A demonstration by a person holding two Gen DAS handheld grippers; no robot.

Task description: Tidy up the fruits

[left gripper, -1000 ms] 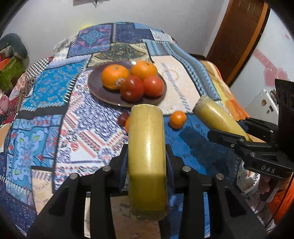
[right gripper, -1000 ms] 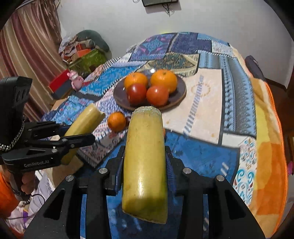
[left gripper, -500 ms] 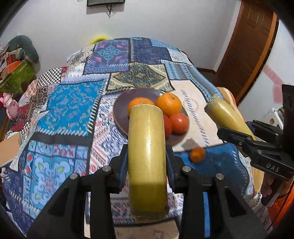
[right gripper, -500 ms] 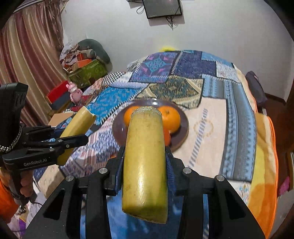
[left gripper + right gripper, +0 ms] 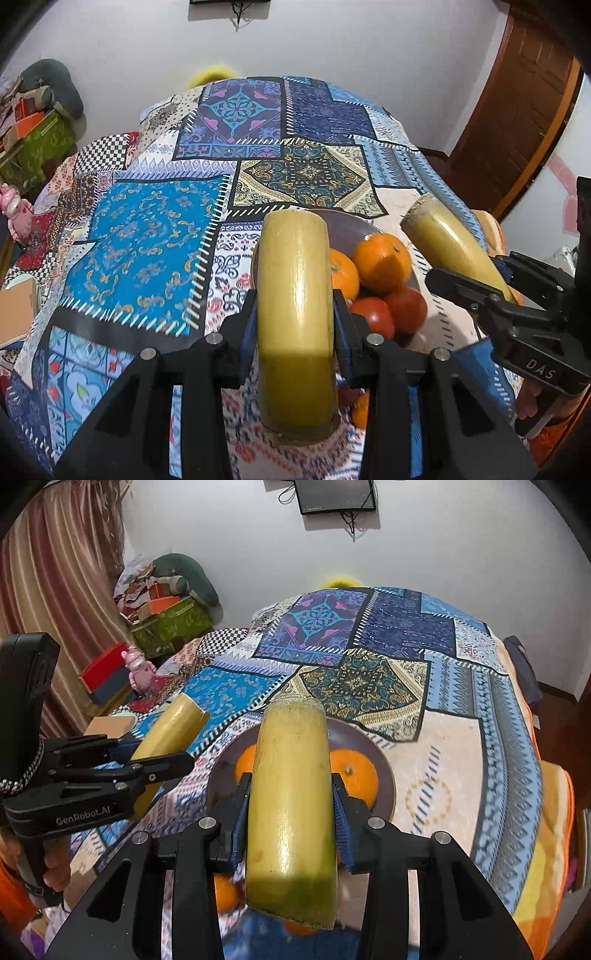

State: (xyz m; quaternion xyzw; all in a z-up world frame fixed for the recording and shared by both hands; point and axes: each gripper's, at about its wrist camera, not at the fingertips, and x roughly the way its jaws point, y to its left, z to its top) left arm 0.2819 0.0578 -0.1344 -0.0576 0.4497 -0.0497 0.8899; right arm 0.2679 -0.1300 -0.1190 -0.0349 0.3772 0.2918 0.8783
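Note:
My left gripper (image 5: 295, 317) is shut on a yellow banana piece (image 5: 295, 314) and holds it above the bed. My right gripper (image 5: 291, 801) is shut on a second yellow-green banana piece (image 5: 291, 805). A dark plate (image 5: 343, 221) lies on the patchwork blanket below both. It holds two oranges (image 5: 382, 262) and two tomatoes (image 5: 404, 308). The plate (image 5: 386, 775) is partly hidden behind the banana in the right wrist view. A small orange (image 5: 361, 410) lies loose on the blanket near the plate. The right gripper (image 5: 461, 280) also shows at the right of the left wrist view.
The patchwork blanket (image 5: 147, 240) covers the whole bed. Boxes and clutter (image 5: 162, 616) stand at the far left by a curtain. A pink toy (image 5: 138, 668) sits at the bed's left edge. A wooden door (image 5: 517, 110) is at the right.
Both grippers have risen and moved forward over the bed with their banana pieces. The plate now lies right under the fingers, and more of the far blanket and wall shows.

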